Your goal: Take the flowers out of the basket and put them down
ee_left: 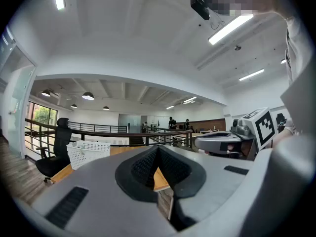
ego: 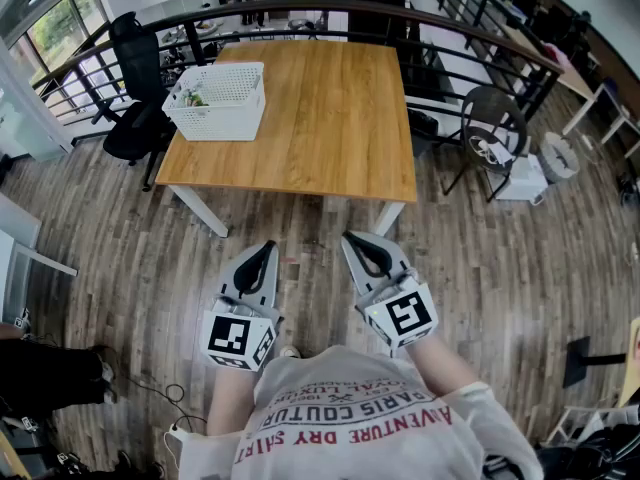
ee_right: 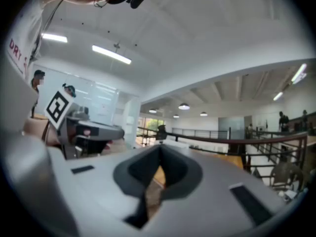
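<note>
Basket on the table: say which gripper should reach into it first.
Left, probably: the basket sits at the left edge of the table, nearer the left gripper; the right gripper would have to cross over.

Print on white shirt point(ego: 352, 430), dark letters: "PARIS COUTUR", seen upside down in the head view.
Red letters on the same shirt: "AVENTURE DRY", followed by more letters that I cannot read surely.
Small dark line next to them: too small to read.
Shirt point(ee_right: 20, 41) in the right gripper view: red "DRY", partly cut at the edge.

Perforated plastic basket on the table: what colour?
White; the perforated plastic basket shows best in the head view.
</note>
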`<state>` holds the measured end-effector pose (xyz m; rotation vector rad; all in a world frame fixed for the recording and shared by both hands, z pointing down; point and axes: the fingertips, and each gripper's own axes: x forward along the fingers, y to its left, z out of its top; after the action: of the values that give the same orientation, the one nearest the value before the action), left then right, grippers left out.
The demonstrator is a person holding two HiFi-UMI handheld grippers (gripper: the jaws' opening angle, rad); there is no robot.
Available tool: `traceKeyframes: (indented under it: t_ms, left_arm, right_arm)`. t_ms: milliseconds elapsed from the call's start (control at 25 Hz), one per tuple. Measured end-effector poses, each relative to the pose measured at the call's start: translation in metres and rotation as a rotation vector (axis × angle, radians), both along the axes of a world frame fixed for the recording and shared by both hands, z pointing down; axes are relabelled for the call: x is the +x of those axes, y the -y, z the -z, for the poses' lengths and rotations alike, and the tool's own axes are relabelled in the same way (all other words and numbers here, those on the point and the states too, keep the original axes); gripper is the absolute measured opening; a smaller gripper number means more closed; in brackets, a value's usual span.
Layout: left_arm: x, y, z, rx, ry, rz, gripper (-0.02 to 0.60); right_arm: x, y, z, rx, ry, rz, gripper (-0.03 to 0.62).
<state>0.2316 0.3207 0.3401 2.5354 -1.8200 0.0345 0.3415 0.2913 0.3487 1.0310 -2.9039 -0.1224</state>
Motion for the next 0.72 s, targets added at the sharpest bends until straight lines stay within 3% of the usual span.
traceKeyframes:
  t_ms: [480, 720]
  left_arm:
    - [-0.021, 0.005, -0.007, -0.012, -0.017, -0.003, 0.026]
    - [-0.064, -0.001, -0.015, -0.028, -0.034, 0.013, 0.026]
  right_arm:
    - [-0.018, 0.005, -0.012, -0.017, 0.004, -0.015, 0.028]
    - [-0.06, 0.001, -0.02, -0.037, 0.001, 0.004, 0.029]
